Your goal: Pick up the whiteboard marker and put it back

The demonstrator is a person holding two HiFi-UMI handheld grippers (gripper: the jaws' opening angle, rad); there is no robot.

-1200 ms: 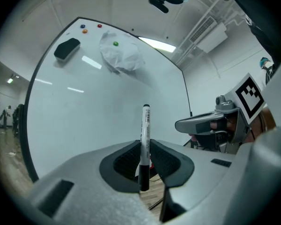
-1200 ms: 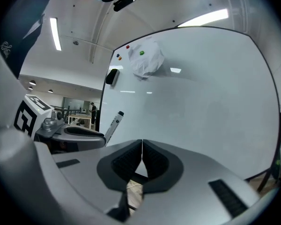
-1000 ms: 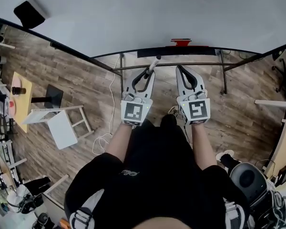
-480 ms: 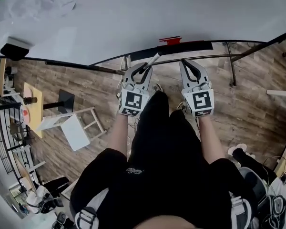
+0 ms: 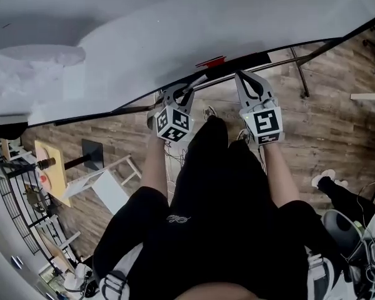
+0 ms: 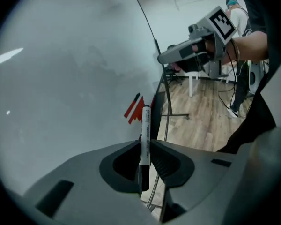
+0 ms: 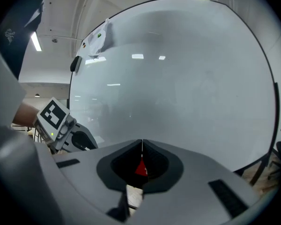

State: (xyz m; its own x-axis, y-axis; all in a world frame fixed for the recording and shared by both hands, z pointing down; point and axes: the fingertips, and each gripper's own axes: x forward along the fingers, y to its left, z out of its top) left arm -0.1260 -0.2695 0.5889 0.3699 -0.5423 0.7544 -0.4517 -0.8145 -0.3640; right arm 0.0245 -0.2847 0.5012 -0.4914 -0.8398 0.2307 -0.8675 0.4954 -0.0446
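Note:
The whiteboard marker [image 6: 144, 135], white-bodied with a dark end, stands upright between the jaws of my left gripper [image 6: 145, 143], which is shut on it. In the head view the marker [image 5: 197, 81] sticks out of the left gripper [image 5: 189, 89] toward the lower edge of the whiteboard [image 5: 175, 36]. A red object [image 5: 210, 62] sits at that edge, just beyond the marker's tip, and the same red object [image 6: 136, 108] shows in the left gripper view. My right gripper [image 5: 242, 75] hovers to the right of the left one, its jaws shut and empty [image 7: 142, 143].
The whiteboard's metal stand [image 5: 297, 67] runs under the board over a wooden floor. A white stool [image 5: 106, 183] and a small yellow table [image 5: 50, 167] stand at the left. A person's dark-clothed legs fill the lower middle. Another person's foot [image 5: 328, 179] shows at the right.
Both grippers have drawn closer to the board's lower edge. The left one has rolled and dipped with the marker still in it. The board now fills more of the head view.

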